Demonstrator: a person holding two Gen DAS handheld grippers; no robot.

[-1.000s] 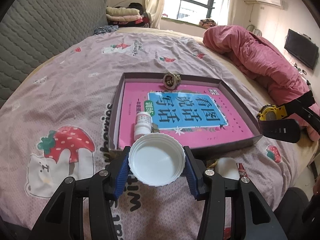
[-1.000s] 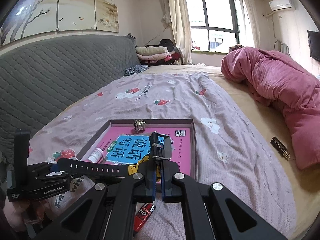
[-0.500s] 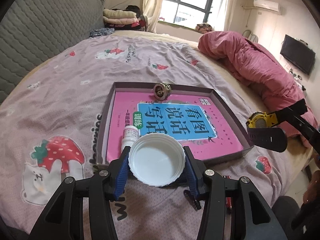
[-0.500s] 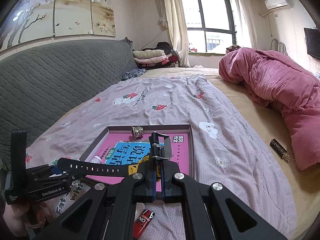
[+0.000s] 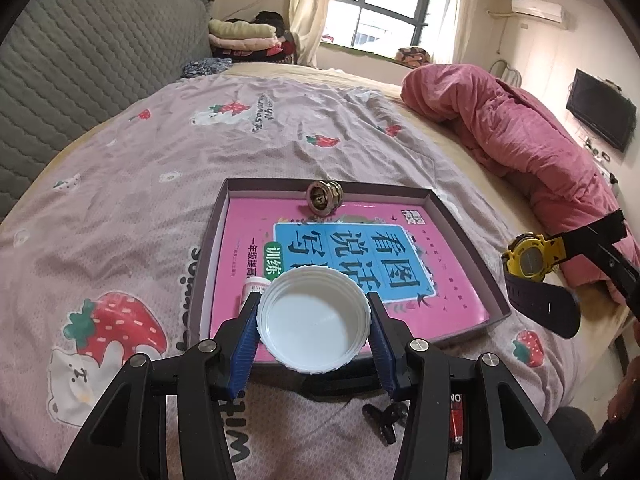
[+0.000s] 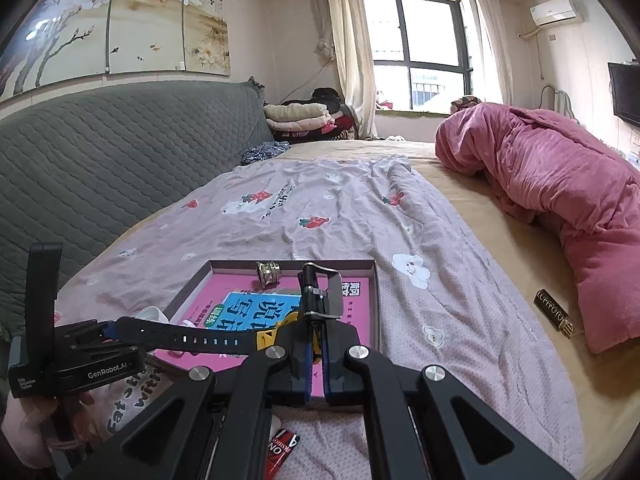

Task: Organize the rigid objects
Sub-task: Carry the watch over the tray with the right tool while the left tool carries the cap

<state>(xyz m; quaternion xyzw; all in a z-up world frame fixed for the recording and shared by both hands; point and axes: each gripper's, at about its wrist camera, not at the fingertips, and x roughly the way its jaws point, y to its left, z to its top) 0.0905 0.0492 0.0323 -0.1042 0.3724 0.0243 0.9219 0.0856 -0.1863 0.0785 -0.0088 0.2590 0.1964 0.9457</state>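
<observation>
Two grips: left fingers (image 5: pixel 313 326) clamp a lid (image 5: pixel 313 319) above the tray's (image 5: pixel 466 232) near edge, right fingers (image 6: pixel 316 354) pinch a watch (image 5: pixel 530 261) strap; lower each level onto bare tray floor.

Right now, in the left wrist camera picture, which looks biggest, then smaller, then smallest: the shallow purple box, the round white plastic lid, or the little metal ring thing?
1. Shallow purple box
2. Round white plastic lid, though it sits nearest the camera, so it looks bigger than it is
3. Small ridged metal ring
</observation>
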